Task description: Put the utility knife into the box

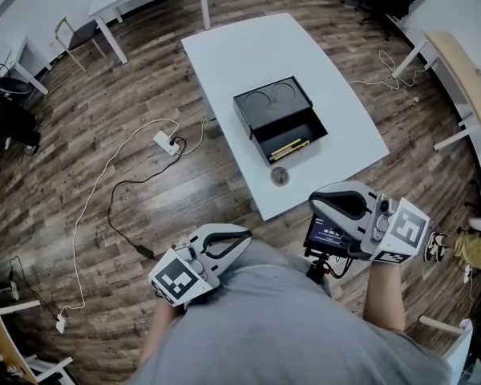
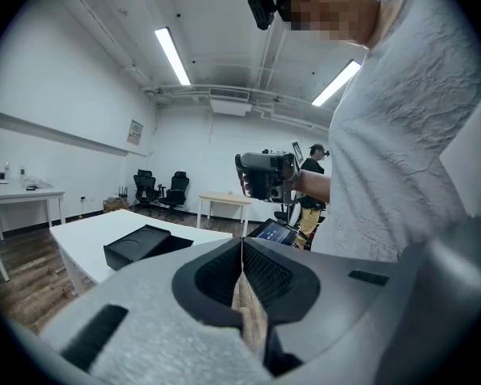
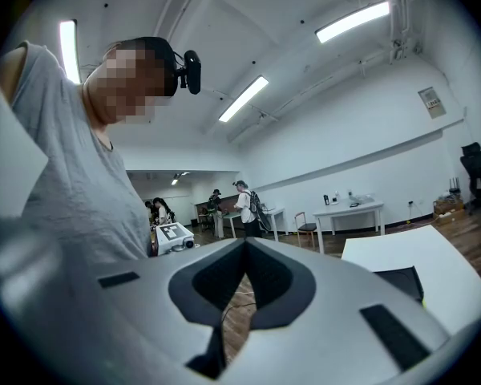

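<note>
While I hold the left tool (image 2: 242, 251) and right tool (image 3: 244, 247) closed on nothing, I count one black box (image 1: 268, 103) on the worktop (image 1: 256, 54). One yellow utility knife (image 1: 287, 147) lies inside it, long axis diagonal, near-left to far-right.

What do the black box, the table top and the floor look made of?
The black box looks matte and dull, likely plastic or stiff card. The table top is smooth, uniform white, probably laminate. The floor shows brown planks with grain and seams: wood or wood-look vinyl, cannot tell.
</note>
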